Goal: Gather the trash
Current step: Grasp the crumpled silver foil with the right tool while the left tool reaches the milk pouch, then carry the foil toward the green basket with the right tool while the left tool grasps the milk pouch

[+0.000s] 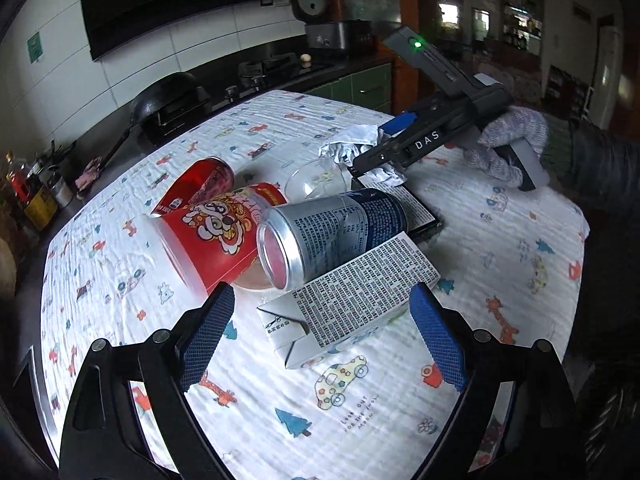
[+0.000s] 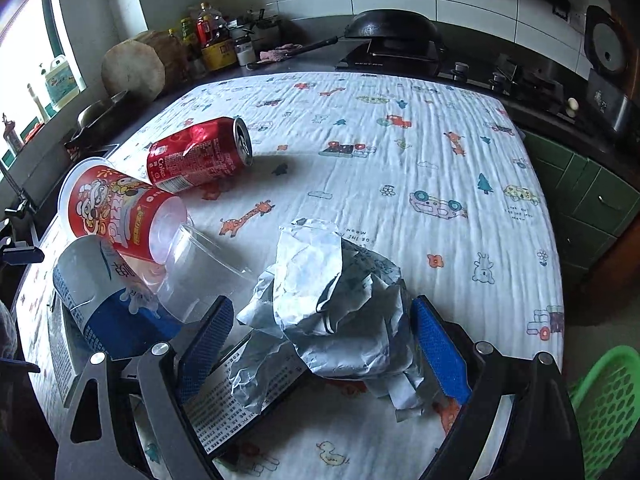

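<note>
Trash lies on a table with a printed cloth [image 1: 320, 420]. My left gripper [image 1: 322, 312] is open around a white drink carton [image 1: 352, 300]. Beyond it lie a silver-blue can [image 1: 332, 232], a red cartoon cup [image 1: 208, 232], a red cola can [image 1: 204, 184] and a clear plastic cup [image 1: 316, 178]. My right gripper [image 2: 322, 332] is open around a crumpled silver wrapper [image 2: 336, 300]; it also shows in the left wrist view [image 1: 380, 156]. The right wrist view shows the cola can [image 2: 200, 156], the red cup [image 2: 116, 208], the clear cup [image 2: 200, 272] and the silver-blue can [image 2: 96, 300].
A flat black box with printed text [image 2: 248, 400] lies under the wrapper. A green plastic basket [image 2: 608, 404] stands off the table at the right. A wok and stove [image 2: 392, 36], bottles [image 2: 212, 36] and a rice cooker [image 1: 332, 20] sit on the counter behind.
</note>
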`<state>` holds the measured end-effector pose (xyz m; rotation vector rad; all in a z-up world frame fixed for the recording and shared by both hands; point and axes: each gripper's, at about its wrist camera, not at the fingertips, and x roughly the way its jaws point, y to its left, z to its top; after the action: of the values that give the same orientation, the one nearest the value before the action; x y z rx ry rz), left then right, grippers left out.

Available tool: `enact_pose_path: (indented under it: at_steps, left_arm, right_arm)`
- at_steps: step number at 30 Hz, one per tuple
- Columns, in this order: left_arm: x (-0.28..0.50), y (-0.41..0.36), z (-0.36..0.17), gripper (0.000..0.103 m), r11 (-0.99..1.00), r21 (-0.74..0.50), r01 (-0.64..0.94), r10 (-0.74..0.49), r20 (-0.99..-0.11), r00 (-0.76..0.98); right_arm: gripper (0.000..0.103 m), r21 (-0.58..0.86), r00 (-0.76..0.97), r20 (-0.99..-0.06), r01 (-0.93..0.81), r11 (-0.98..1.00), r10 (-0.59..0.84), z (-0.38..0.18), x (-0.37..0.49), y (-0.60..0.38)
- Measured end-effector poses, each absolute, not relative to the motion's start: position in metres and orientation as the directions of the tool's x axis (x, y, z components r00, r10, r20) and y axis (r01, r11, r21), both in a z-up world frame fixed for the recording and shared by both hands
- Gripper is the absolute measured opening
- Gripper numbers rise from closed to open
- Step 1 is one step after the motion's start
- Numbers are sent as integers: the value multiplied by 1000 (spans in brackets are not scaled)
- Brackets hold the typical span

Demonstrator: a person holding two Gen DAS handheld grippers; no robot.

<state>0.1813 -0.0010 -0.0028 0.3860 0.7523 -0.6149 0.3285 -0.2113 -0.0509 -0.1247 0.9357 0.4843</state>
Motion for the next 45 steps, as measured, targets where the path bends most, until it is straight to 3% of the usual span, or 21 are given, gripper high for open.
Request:
enact_pose_path:
  at_steps: [5, 10, 15, 36, 45]
  left_arm:
    - [198, 5, -13, 88, 712, 48, 701, -443, -744, 500]
    - [203, 7, -17, 89, 674, 5, 738, -500, -732, 462]
    - [191, -5, -22, 89, 637, -4, 771, -521, -740, 426]
    - [147, -28, -29, 89, 525, 158, 836, -400, -821, 407]
    - [167, -12, -31, 89, 560, 4, 829, -488, -806, 334]
  right_arm:
    - [74, 90, 480, -814, -451, 888, 326, -56, 328, -210]
    - [56, 96, 484, -814, -435, 895, 322, -56, 327, -214]
    - [49, 118, 503, -796, -416, 902, 336, -50, 322, -221]
    - [47, 209, 563, -713, -397, 894, 417, -17, 262, -248]
    - [47, 222, 578, -696, -391, 893, 426, -13, 244, -261]
